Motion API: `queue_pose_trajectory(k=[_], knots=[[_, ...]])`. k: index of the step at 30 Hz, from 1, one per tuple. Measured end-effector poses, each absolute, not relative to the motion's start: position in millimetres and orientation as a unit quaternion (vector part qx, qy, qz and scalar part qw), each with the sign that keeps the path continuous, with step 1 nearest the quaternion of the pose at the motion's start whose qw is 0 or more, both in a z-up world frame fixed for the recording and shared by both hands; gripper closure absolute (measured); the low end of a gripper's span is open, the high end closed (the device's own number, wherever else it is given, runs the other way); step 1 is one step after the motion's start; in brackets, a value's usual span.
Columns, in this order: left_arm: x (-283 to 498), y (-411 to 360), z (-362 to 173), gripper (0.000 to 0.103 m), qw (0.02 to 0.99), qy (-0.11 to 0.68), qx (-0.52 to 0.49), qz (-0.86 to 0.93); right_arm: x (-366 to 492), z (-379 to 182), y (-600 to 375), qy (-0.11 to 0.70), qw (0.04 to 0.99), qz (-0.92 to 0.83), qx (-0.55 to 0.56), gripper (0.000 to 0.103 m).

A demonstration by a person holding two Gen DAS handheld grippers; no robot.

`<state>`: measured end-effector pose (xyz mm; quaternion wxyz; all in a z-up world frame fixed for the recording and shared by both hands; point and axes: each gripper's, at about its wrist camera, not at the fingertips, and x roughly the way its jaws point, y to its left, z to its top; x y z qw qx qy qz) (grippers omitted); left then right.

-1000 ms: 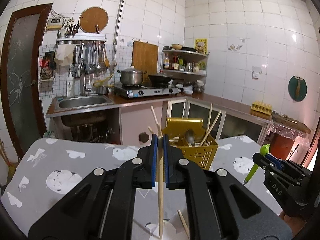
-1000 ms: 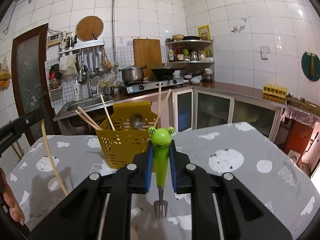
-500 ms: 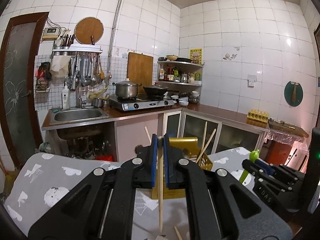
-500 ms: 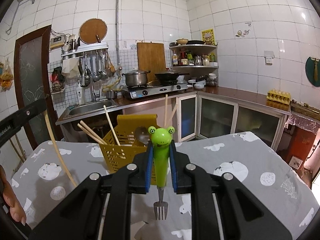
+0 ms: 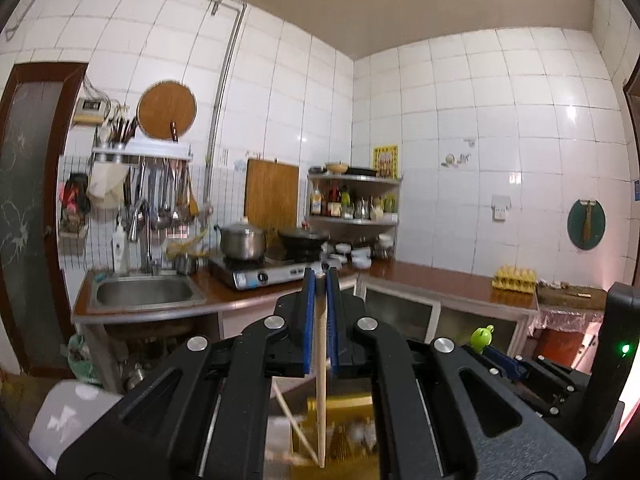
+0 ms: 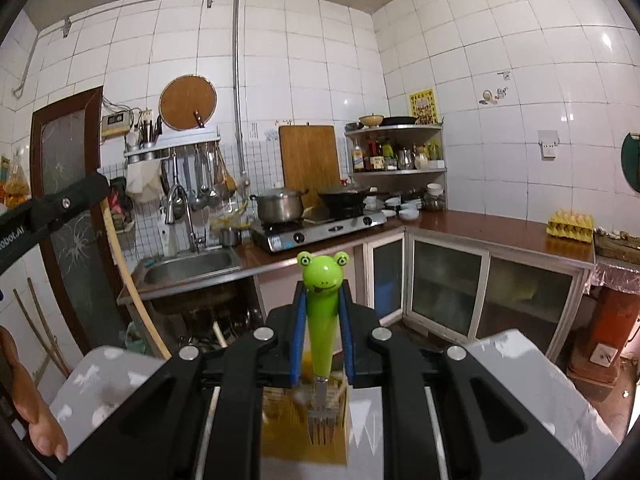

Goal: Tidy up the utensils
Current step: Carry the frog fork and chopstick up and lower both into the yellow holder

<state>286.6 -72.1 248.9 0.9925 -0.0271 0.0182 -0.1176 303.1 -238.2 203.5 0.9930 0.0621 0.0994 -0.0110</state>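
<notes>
Wooden chopstick point(image 5: 321, 380), thin round stick, hangs upright clenched in left gripper point(image 5: 320, 320) above yellow perforated plastic basket point(image 5: 352, 436). Right gripper point(image 6: 322, 332) clamps fork point(image 6: 320, 416) by its smooth green frog-head handle, metal tines over basket.

A grey, white-patterned table point(image 6: 516, 356) carries a yellow perforated utensil basket point(image 6: 280, 436), blurred here.

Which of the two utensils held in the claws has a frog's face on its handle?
The green fork in the right claw; the left claw grips a plain wooden chopstick with no face.
</notes>
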Motion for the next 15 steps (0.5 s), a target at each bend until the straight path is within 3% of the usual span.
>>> queue_pose_trajectory(k=[5,15], knots=[[319.4,-85.0,248.9,0.099,0.993,0.015,-0.02,-0.12,337.0,200.8,-236.5,0.104,0.992,-0.004,0.069,0.087],[380.2,-88.8,168.9,0.099,0.99,0.083,-0.012,-0.11,384.6,128.5,-247.8,0.175,0.982,-0.005,0.076,0.087]])
